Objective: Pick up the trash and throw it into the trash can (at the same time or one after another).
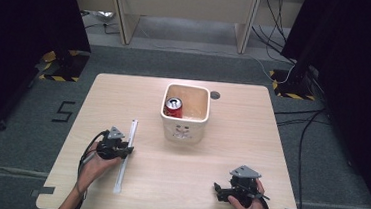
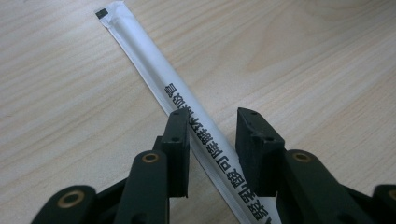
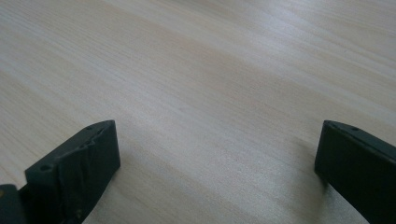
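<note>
Left tongs point(image 2: 212, 128) straddle a wrapped straw point(image 2: 187, 112) lying flat on the table point(image 1: 220, 152), jaws either side without pressing it; right tongs point(image 3: 217, 149) stand wide open over bare wood.

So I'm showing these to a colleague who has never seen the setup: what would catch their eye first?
Probably the red soda can standing in the left part of the cream square container at the far middle of the wooden table. Next, the long white paper-wrapped straw lying on the table's left side, with the left hand-held gripper straddling it, jaws not visibly pressing it. The right hand-held gripper sits wide open over bare wood near the front right.
</note>
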Tool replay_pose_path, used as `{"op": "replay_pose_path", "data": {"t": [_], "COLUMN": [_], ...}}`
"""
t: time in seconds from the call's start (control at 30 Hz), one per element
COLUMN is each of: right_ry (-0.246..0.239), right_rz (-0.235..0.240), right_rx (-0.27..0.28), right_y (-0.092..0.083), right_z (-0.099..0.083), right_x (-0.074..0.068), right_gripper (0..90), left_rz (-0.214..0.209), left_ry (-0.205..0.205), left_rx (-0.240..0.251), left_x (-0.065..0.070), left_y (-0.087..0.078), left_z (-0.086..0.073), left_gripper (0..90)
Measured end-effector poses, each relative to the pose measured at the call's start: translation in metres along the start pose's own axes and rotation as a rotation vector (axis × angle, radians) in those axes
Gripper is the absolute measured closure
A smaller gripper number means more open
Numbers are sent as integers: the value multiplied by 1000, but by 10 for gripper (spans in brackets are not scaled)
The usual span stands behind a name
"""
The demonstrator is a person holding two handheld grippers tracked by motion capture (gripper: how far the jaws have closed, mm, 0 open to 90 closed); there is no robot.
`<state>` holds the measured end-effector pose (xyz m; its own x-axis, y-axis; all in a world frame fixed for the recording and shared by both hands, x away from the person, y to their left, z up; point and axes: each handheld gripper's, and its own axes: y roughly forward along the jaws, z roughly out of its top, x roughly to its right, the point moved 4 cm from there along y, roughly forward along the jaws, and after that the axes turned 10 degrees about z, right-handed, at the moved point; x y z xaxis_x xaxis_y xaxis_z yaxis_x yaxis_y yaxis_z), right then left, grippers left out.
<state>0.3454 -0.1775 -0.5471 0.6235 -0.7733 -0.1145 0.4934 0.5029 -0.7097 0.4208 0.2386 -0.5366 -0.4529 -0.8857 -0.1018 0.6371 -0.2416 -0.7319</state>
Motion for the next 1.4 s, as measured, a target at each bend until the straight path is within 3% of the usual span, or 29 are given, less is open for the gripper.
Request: {"op": "replay_pose_path", "data": {"t": [0.13,0.23,0.3,0.67,0.8,0.97,1.03,1.4], "right_ry": [0,-1,0,-2,0,0,-1,0], "right_rz": [0,0,0,-1,0,0,0,0], "right_rx": [0,-1,0,0,0,0,0,0], "right_y": [0,0,0,0,0,0,0,0], "right_z": [0,0,0,0,0,0,0,0], "right_x": [0,0,0,0,0,0,0,0], "right_gripper": [3,3,3,3,3,3,3,3], "left_rz": [-19,-6,14,9,9,16,13,-9], "left_ry": [-28,-25,-11,9,22,8,-17,-54], "left_rx": [-13,-14,-5,0,-4,5,19,103], "left_x": [5,7,8,7,5,1,-5,-19], "left_y": [-4,-7,-7,-6,-3,-2,-5,-28], "left_z": [-4,-7,-8,-4,-1,-1,1,25], "left_gripper": [502,488,511,775,785,789,789,789]}}
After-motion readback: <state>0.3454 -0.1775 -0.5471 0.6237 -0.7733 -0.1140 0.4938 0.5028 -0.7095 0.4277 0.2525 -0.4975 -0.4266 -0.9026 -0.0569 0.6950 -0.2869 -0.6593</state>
